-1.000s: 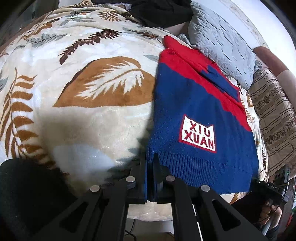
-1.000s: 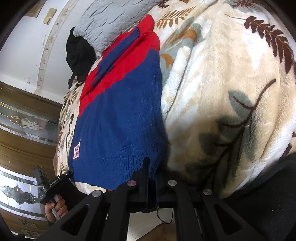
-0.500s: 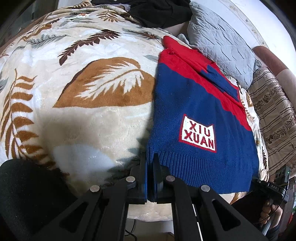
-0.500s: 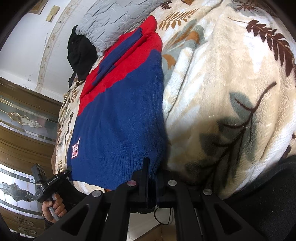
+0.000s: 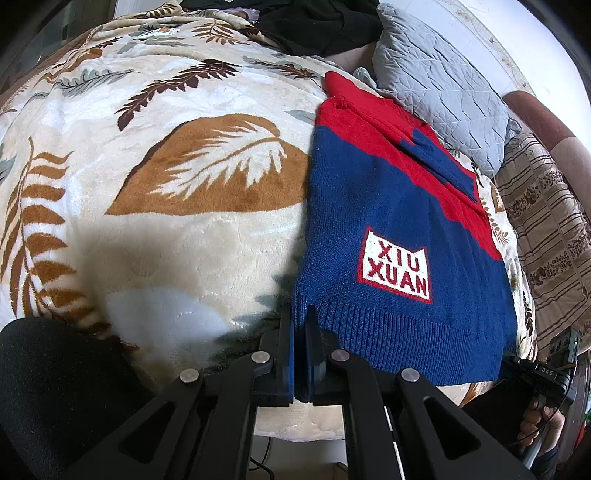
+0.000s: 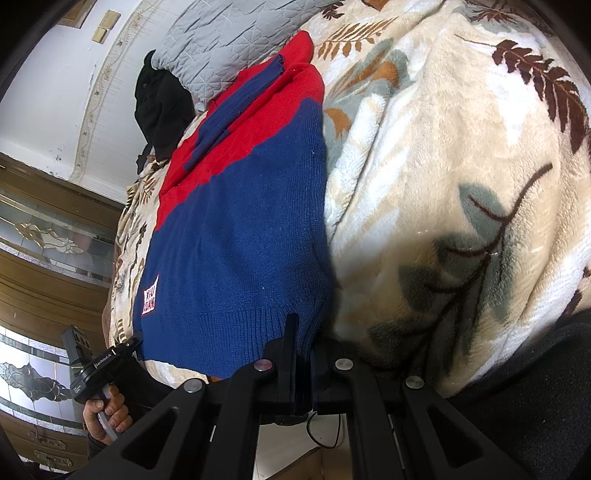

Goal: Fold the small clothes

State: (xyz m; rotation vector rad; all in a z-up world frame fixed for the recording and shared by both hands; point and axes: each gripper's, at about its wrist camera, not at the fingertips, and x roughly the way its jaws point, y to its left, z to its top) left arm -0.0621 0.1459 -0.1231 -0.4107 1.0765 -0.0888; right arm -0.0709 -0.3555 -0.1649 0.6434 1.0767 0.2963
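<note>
A small knit sweater [image 5: 373, 206], blue below and red at the shoulders, with a white XIU XUAN patch [image 5: 395, 264], lies flat on a cream blanket with a leaf print [image 5: 177, 236]. My left gripper [image 5: 300, 321] is shut on the left corner of its ribbed hem. In the right wrist view the same sweater [image 6: 240, 236] stretches away from me, and my right gripper [image 6: 304, 332] is shut on the hem's right corner. The sleeves look folded in over the red part. Each view shows the other handle at the far hem corner, held by a hand [image 6: 107, 410].
A grey quilted pillow [image 5: 439, 85] and a heap of black cloth [image 5: 317, 26] lie beyond the sweater's collar. A striped brown cover [image 5: 543, 225] lies on the right. The bed's near edge drops off just under both grippers. A wooden cabinet with glass panels [image 6: 44, 236] stands at the left.
</note>
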